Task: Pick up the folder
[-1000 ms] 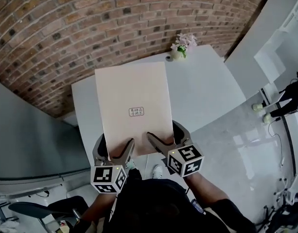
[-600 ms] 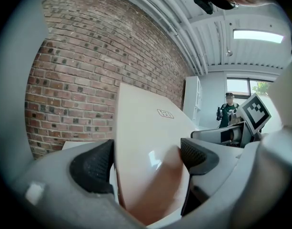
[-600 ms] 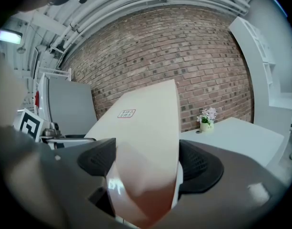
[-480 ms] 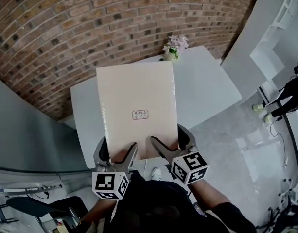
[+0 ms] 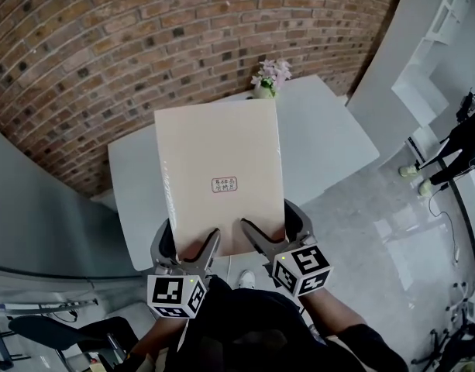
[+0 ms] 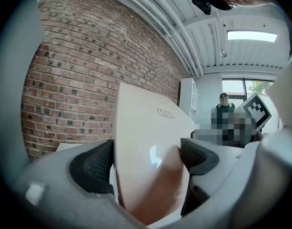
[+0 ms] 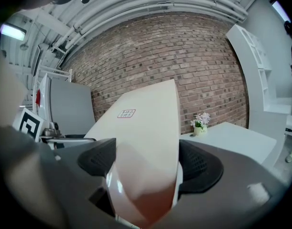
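Note:
A pale pink folder (image 5: 218, 173) with a small stamped label is held up in the air above the white table (image 5: 322, 142), its near edge toward me. My left gripper (image 5: 188, 248) is shut on the folder's near left corner, my right gripper (image 5: 266, 235) on its near right corner. In the left gripper view the folder (image 6: 150, 147) stands edge-on between the black pads (image 6: 93, 167). The right gripper view shows the folder (image 7: 146, 142) clamped between its pads (image 7: 199, 165) the same way.
A small vase of pink flowers (image 5: 268, 76) stands at the table's far edge against the brick wall (image 5: 144, 37). A grey panel (image 5: 43, 223) lies to the left, white shelving (image 5: 446, 45) to the right. A person (image 5: 462, 142) stands on the shiny floor at far right.
Both grippers have lifted the folder a little higher and nearer the head camera, so it covers more of the table. The grip on both corners is unchanged.

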Demonstrator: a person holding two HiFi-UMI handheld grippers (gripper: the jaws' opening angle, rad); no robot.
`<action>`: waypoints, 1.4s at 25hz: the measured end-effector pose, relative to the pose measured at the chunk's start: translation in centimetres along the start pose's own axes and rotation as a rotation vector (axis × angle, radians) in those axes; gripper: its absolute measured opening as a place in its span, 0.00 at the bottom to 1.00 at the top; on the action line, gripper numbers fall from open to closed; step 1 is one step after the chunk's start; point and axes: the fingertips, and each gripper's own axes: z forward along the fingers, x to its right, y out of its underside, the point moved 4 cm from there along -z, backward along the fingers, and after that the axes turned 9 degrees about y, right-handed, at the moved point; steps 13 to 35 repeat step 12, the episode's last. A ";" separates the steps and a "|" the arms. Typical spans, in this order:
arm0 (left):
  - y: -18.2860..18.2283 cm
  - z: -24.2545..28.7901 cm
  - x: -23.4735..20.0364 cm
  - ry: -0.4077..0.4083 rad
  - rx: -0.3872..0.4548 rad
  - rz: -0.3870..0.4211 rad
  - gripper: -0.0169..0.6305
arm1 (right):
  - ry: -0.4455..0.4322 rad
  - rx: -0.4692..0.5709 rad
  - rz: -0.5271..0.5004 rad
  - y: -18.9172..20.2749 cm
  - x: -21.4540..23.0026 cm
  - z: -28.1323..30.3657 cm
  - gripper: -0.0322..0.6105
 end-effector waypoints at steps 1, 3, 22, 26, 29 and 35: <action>0.0 0.1 0.2 0.004 -0.002 0.003 0.71 | 0.004 0.001 0.004 0.0 0.1 -0.2 0.69; -0.1 0.1 0.5 0.012 -0.006 0.009 0.71 | 0.011 0.002 0.013 0.1 0.4 -0.6 0.69; -0.1 -0.3 1.7 0.020 -0.008 0.015 0.71 | 0.021 0.008 0.020 0.3 0.6 -1.9 0.69; -0.1 -0.3 1.7 0.020 -0.008 0.015 0.71 | 0.021 0.008 0.020 0.3 0.6 -1.9 0.69; -0.1 -0.3 1.7 0.020 -0.008 0.015 0.71 | 0.021 0.008 0.020 0.3 0.6 -1.9 0.69; -0.1 -0.3 1.7 0.020 -0.008 0.015 0.71 | 0.021 0.008 0.020 0.3 0.6 -1.9 0.69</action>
